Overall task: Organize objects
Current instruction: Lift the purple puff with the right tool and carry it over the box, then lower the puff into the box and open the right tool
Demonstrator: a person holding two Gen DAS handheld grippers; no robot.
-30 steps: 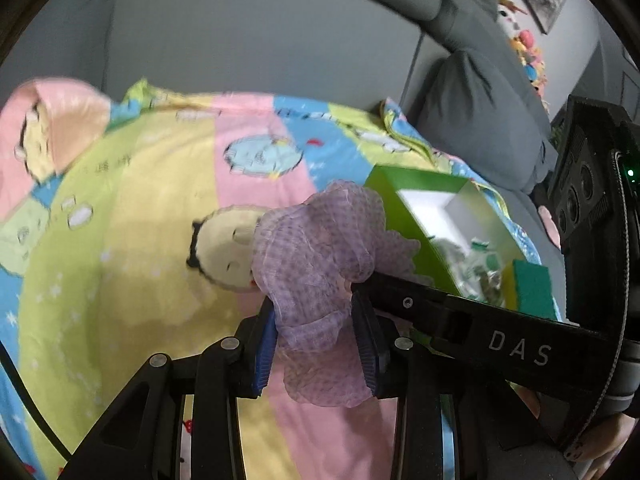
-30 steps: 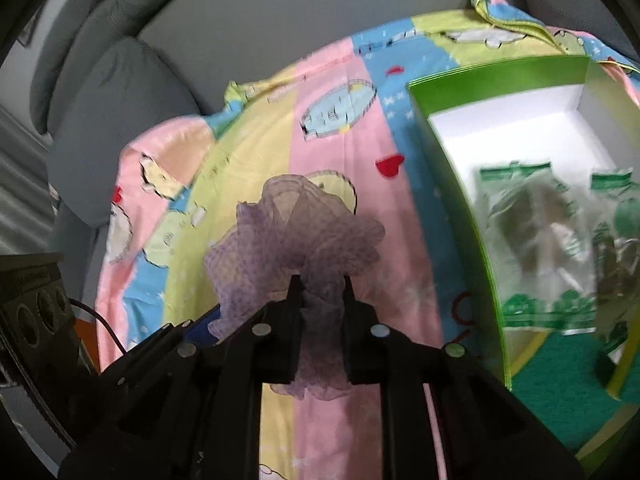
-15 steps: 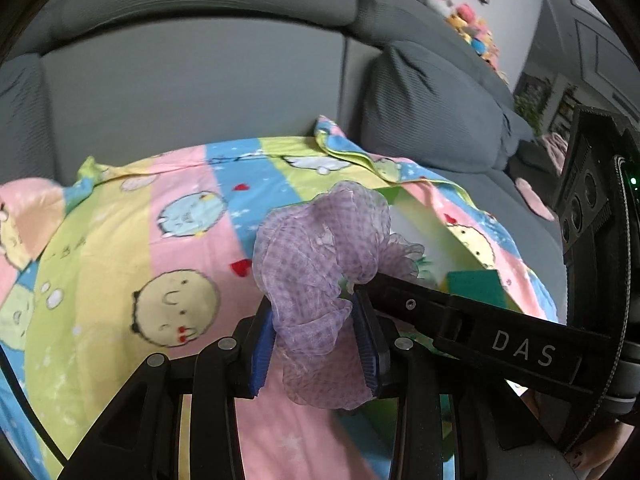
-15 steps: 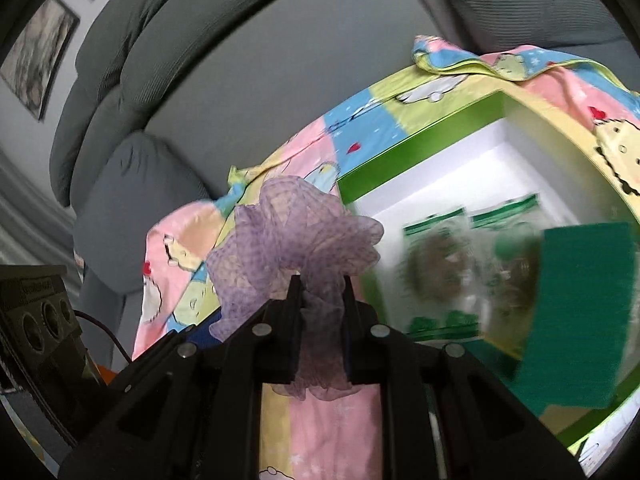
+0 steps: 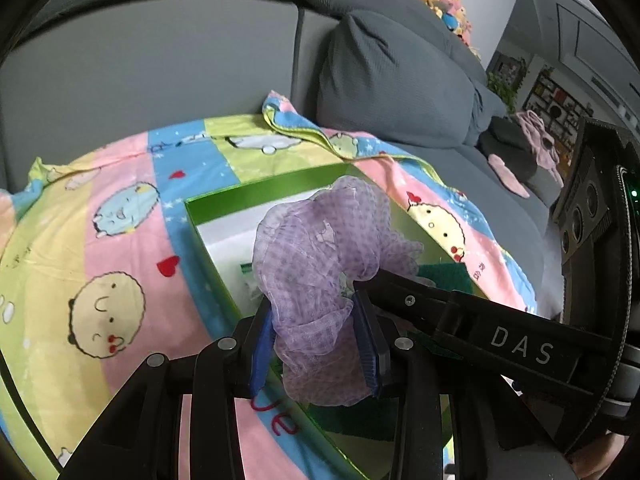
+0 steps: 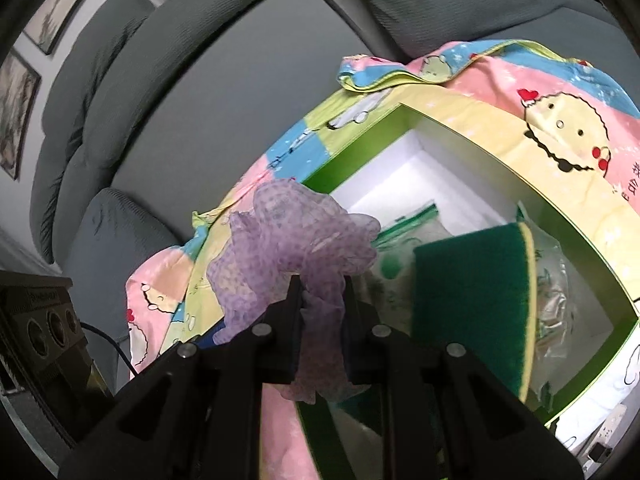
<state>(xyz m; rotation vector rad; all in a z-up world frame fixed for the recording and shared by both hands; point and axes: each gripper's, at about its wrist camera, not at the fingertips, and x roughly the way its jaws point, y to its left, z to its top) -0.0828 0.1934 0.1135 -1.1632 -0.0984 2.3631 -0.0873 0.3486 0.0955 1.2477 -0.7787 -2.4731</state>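
Sofa cushions [image 5: 168, 92] in grey fill the background, and over the seat lies one cartoon-printed blanket [image 5: 120, 216] in pink, blue, yellow and green stripes. On that blanket sits one green box [image 6: 352, 152] with a white lining, open at the top. Inside it stands one green scouring sponge [image 6: 472, 292] with a yellow edge, tilted on its side, and beneath it lie clear packets with green print [image 6: 404, 236]; at least two seem to be there, though the sponge hides part of them, so the count is uncertain. One frilly purple scrunchie [image 5: 320, 248] is the thing in hand: both tools grip it at once. The left gripper [image 5: 316, 340] has its blue pads closed on the lower folds, and the right gripper [image 6: 322, 320] has its jaws nearly shut, pinching another bunch of the same fabric. The scrunchie hangs in the air between them, above the near-left part of the box, clear of the blanket. My reading is that the carry step is in hand, with the scrunchie not yet inside. The next move would call for lowering it into the free white corner beside the sponge, then easing both sets of jaws apart so the light fabric drops rather than clinging to a pad.
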